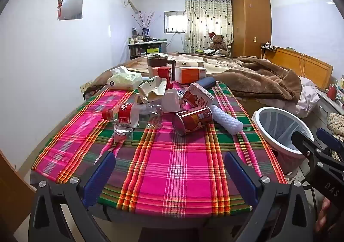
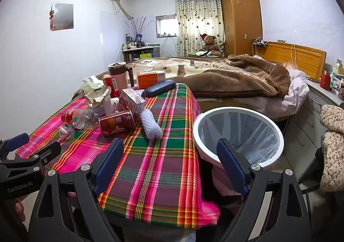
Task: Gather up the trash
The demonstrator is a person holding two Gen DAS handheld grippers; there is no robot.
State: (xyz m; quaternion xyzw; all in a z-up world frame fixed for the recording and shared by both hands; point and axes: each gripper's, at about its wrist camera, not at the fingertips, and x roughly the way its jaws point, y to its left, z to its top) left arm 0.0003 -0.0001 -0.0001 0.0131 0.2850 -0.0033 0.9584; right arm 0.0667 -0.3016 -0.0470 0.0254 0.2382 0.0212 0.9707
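Note:
Trash lies in a heap on the plaid-covered table (image 1: 167,166): a red can on its side (image 1: 192,120) (image 2: 117,122), a crushed clear bottle with a red label (image 1: 133,115) (image 2: 79,118), a red-and-white carton (image 1: 198,96) (image 2: 132,100), a white foam sleeve (image 1: 225,119) (image 2: 150,125), a crumpled paper cup (image 1: 152,89) and a small clear wrapper (image 1: 122,132). A white-rimmed bin with a liner (image 1: 281,128) (image 2: 238,134) stands right of the table. My left gripper (image 1: 169,175) is open and empty above the table's near edge. My right gripper (image 2: 169,164) is open and empty over the table's right edge beside the bin.
At the table's far end are a mug with a lid (image 1: 159,63), a tissue pack (image 1: 124,79), an orange box (image 1: 190,74), a red box (image 1: 164,75) and a dark glasses case (image 1: 205,82). A bed with a brown blanket (image 2: 225,78) lies behind. Drawers (image 2: 311,117) stand at right.

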